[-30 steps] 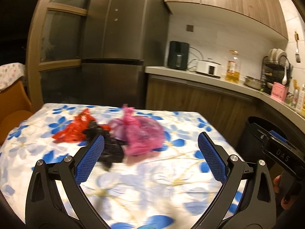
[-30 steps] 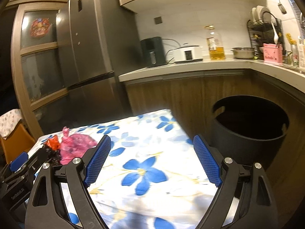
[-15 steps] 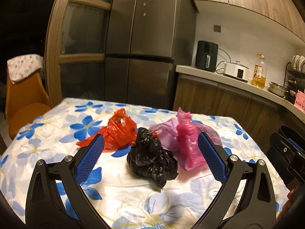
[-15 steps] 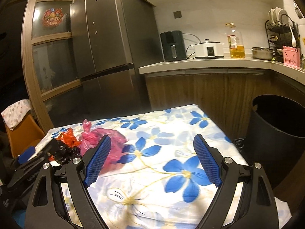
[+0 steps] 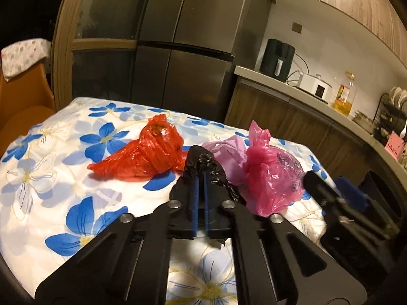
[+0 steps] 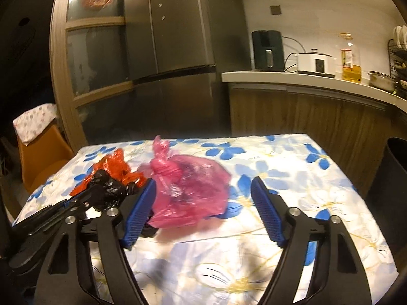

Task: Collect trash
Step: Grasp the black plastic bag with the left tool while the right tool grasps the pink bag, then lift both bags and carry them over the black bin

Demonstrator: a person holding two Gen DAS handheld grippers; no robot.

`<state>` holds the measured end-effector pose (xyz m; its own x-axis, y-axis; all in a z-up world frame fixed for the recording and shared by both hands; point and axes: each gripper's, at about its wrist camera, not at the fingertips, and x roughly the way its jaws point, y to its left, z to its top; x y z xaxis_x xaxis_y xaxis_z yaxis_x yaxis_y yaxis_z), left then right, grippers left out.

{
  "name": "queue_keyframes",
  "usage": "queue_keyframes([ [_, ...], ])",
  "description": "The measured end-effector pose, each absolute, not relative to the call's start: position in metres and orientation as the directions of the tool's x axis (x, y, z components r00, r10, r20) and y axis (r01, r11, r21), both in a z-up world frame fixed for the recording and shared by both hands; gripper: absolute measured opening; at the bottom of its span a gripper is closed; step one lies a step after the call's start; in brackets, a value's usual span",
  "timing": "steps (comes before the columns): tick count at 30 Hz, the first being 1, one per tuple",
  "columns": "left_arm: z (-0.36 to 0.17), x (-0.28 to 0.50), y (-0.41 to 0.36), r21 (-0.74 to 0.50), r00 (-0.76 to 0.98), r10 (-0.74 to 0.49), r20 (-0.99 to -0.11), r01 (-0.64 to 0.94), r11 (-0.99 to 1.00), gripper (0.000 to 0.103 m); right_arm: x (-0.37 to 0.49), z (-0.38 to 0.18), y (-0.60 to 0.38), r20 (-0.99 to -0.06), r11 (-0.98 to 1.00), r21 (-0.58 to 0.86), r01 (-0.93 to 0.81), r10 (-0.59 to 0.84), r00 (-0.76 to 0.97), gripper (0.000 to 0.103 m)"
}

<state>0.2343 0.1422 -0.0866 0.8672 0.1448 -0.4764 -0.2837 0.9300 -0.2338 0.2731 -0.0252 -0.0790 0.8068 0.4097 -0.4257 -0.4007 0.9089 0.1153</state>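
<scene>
Three tied trash bags lie together on the flowered table point(image 5: 51, 178). My left gripper point(image 5: 200, 178) is shut on the black bag point(image 5: 203, 162), which also shows in the right wrist view point(image 6: 112, 188). The red bag point(image 5: 152, 152) lies left of it and the pink bag point(image 5: 269, 175) right of it. In the right wrist view my right gripper point(image 6: 203, 198) is open, its left finger touching or close beside the pink bag point(image 6: 188, 188), which lies between the fingers. The red bag point(image 6: 112, 167) is behind the black one.
A black trash bin point(image 6: 391, 178) stands off the table's right edge. An orange chair point(image 5: 23, 101) stands at the left. A fridge point(image 5: 188, 50) and a wooden counter point(image 6: 305, 81) with appliances are behind the table.
My left gripper has closed on the black bag. My right gripper has swung left from the bin side and come up to the pink bag, still open.
</scene>
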Motion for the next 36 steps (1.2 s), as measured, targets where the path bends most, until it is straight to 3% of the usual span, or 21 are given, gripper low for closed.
queue_keyframes([
  [4, -0.083, 0.221, 0.147, -0.249, 0.881, 0.143, -0.450, -0.278, 0.928, 0.000, 0.276, -0.086, -0.009, -0.451, 0.898, 0.096, -0.430, 0.424, 0.785, 0.065],
  [8, -0.081, 0.208, 0.153, -0.275, 0.889, 0.134, -0.439, -0.275, 0.921, 0.000, 0.279, -0.094, 0.006, -0.484, 0.890, 0.071, -0.450, 0.425, 0.765, 0.049],
  [13, -0.079, 0.200, 0.157, -0.281, 0.890, 0.131, -0.437, -0.273, 0.920, 0.000, 0.280, -0.100, 0.013, -0.502, 0.890, 0.054, -0.453, 0.417, 0.758, 0.039],
  [18, -0.078, 0.197, 0.157, -0.281, 0.890, 0.129, -0.438, -0.272, 0.920, 0.000, 0.281, -0.101, 0.009, -0.513, 0.891, 0.066, -0.449, 0.416, 0.751, 0.012],
  [21, -0.077, 0.195, 0.158, -0.279, 0.891, 0.128, -0.435, -0.269, 0.922, 0.000, 0.279, -0.101, 0.007, -0.515, 0.890, 0.064, -0.451, 0.417, 0.749, 0.004],
  [36, -0.054, 0.181, 0.131, -0.238, 0.910, 0.123, -0.395, -0.231, 0.943, 0.000, 0.241, -0.062, -0.042, -0.429, 0.876, 0.132, -0.464, 0.473, 0.770, 0.002],
])
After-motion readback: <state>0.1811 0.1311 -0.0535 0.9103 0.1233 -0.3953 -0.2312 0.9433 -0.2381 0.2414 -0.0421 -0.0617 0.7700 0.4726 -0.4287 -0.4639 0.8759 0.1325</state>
